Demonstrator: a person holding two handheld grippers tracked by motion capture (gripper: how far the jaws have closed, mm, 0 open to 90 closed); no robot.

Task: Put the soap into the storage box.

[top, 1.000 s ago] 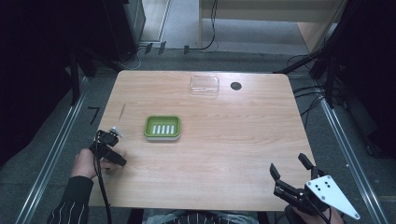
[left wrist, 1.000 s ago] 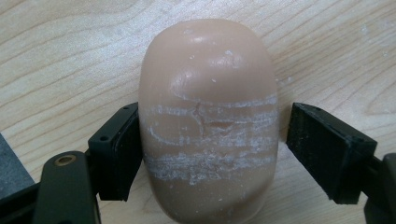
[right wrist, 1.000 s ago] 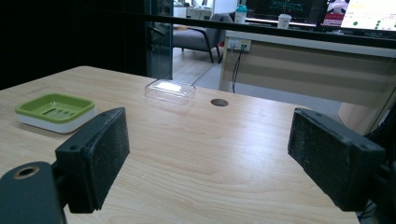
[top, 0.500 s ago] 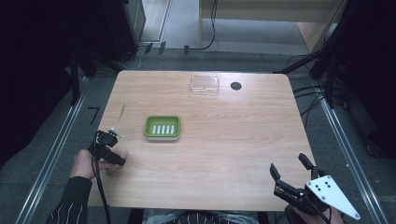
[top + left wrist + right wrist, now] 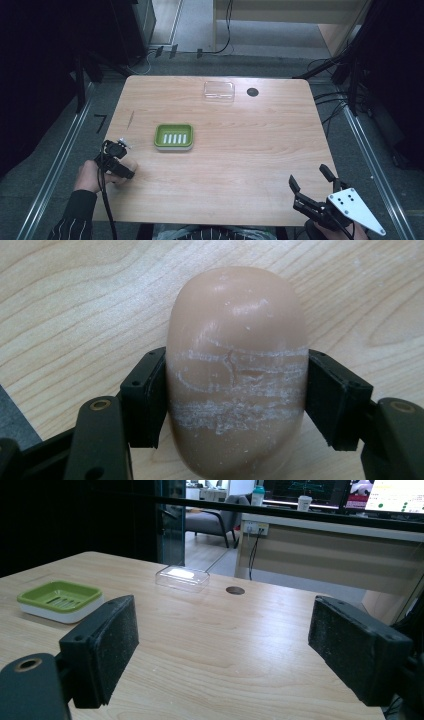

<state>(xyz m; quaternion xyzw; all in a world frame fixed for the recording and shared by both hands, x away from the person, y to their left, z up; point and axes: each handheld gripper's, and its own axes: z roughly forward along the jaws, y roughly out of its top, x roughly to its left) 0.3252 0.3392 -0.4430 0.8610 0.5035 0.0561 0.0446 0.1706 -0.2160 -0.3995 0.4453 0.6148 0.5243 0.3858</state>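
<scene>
A smooth beige oval soap bar [image 5: 235, 330] with white scuff marks lies on the wooden table [image 5: 240, 150], and my left gripper [image 5: 235, 400] is shut on it, both black pads pressing its sides. In the high view my left gripper [image 5: 122, 167] sits near the table's left edge, held by a hand in a striped sleeve. A green slotted soap dish [image 5: 173, 136] on a white base stands right of it, empty. My right gripper [image 5: 308, 175] hovers at the table's near right corner, jaws wide open with nothing between them; the right gripper view looks across the table past the dish [image 5: 60, 600].
A clear plastic lidded box [image 5: 219, 91] rests near the far edge, with a round black cable hole [image 5: 252, 92] just right of it. Cables and metal floor rails run around the table. A cable trails from my left gripper over the near edge.
</scene>
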